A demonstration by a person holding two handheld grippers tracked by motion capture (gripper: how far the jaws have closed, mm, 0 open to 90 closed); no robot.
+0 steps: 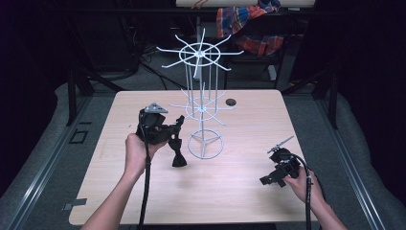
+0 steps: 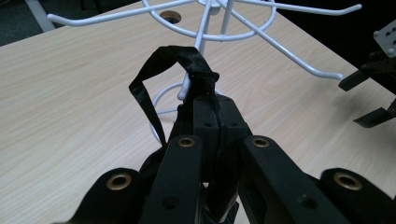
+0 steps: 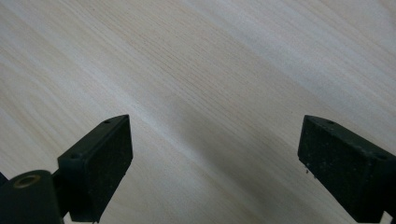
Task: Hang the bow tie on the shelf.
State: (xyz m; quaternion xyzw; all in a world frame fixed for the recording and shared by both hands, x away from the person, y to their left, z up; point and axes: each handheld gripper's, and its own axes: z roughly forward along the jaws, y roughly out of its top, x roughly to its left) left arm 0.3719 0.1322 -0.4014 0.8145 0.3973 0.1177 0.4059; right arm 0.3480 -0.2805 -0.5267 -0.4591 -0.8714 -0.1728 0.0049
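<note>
A black bow tie (image 1: pixel 178 155) hangs from its strap, and my left gripper (image 1: pixel 178 125) is shut on that strap left of the white wire rack (image 1: pixel 203 81). In the left gripper view the jaws (image 2: pixel 211 100) pinch the strap's clasp, and the strap loop (image 2: pixel 159 60) arches up beside the tip of a lower rack arm (image 2: pixel 186 88). I cannot tell whether the loop is over that tip. My right gripper (image 1: pixel 269 179) is low over the table's right front. Its jaws (image 3: pixel 215 158) stand wide open with bare wood between the pads (image 3: pixel 100 163).
The rack stands mid-table on a ring base (image 1: pixel 205 143), with hook arms spreading from two tiers. A round hole (image 1: pixel 231 101) lies in the wooden table (image 1: pixel 239 201) behind it. A plaid cloth (image 1: pixel 249 24) hangs beyond the table. The right gripper (image 2: pixel 373 98) shows at the left gripper view's right edge.
</note>
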